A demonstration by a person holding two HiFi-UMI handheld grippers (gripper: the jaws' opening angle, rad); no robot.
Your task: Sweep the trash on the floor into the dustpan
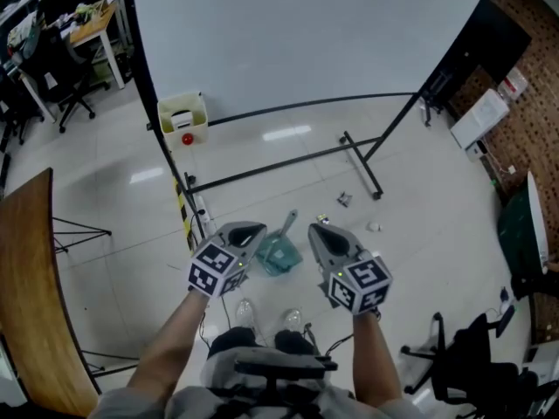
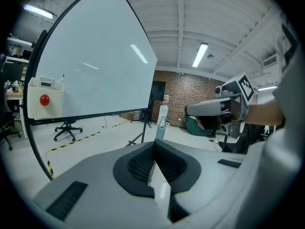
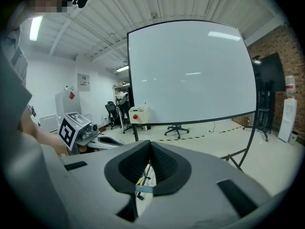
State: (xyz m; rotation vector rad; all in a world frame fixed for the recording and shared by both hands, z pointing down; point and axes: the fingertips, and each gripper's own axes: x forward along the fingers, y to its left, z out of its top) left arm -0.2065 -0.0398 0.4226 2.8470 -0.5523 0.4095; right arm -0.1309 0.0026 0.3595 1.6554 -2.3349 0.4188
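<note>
- Head view: the person is holding both grippers out in front, side by side over the pale floor (image 1: pixel 105 199). The left gripper (image 1: pixel 251 232) is clenching the teal dustpan (image 1: pixel 279 256), which is hanging between the two grippers with its grey handle pointing away from the person. Whether the pan is touching the floor cannot be told. The right gripper (image 1: pixel 320 231) is sitting just right of the pan. Small bits of trash (image 1: pixel 344 199) are lying beyond the grippers, near the foot of the whiteboard (image 1: pixel 306 33) stand, and another bit (image 1: pixel 374 227) is lying to their right. A yellow box (image 1: pixel 183 116) with a red button is hanging at the board's left post.
- Left gripper view: the jaws are pressing together on a thin pale part of the dustpan, and its handle (image 2: pixel 162 120) is sticking up past the tips. The right gripper is showing at the right, level with it.
- Right gripper view: the jaws are standing closed, pinching a thin dark rod (image 3: pixel 144 178) with a pale band across it. What the rod belongs to cannot be told. The left gripper's marker cube (image 3: pixel 71 128) is showing at the left.
</note>
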